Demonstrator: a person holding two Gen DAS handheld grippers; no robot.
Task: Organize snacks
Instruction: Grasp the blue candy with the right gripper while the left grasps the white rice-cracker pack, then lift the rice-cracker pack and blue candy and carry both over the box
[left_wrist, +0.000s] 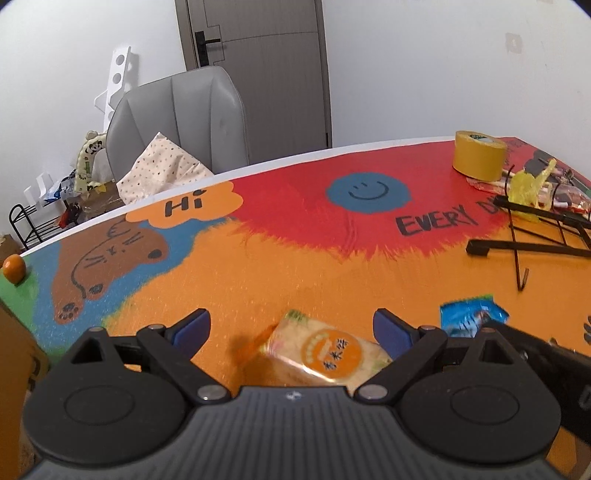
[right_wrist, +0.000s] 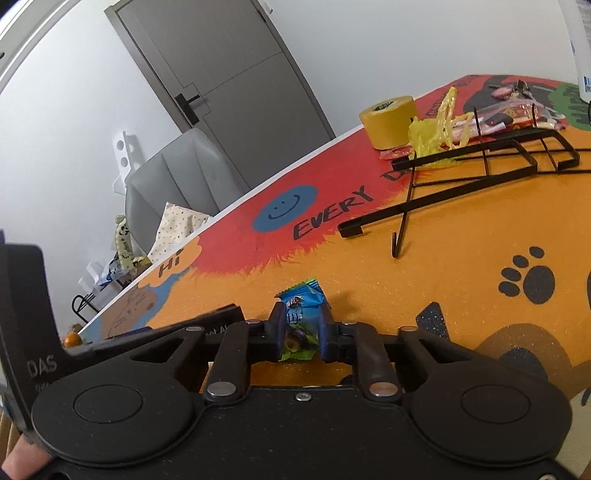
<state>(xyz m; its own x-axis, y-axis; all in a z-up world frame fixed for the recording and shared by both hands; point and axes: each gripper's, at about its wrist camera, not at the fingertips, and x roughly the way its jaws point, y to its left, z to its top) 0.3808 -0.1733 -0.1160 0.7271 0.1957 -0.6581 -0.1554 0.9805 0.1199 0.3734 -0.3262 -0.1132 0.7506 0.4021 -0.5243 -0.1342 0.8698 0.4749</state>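
A pale rice-cracker packet with an orange round label (left_wrist: 325, 350) lies on the orange table mat between the fingers of my left gripper (left_wrist: 291, 326), which is open; the packet's right end sits close to the right pad. My right gripper (right_wrist: 301, 330) is shut on a blue and green snack packet (right_wrist: 301, 314), held just above the mat. That blue packet (left_wrist: 471, 315) also shows in the left wrist view, to the right of the left gripper. A black wire rack (right_wrist: 480, 155) lies on the mat at the far right, with yellow wrappers and clear snack bags (right_wrist: 439, 127) on it.
A yellow tape roll (right_wrist: 388, 120) stands behind the rack near the table's far edge. An orange fruit (left_wrist: 14, 267) sits at the table's left corner. A grey chair (left_wrist: 181, 118) with a dotted cushion stands behind the table, before a grey door.
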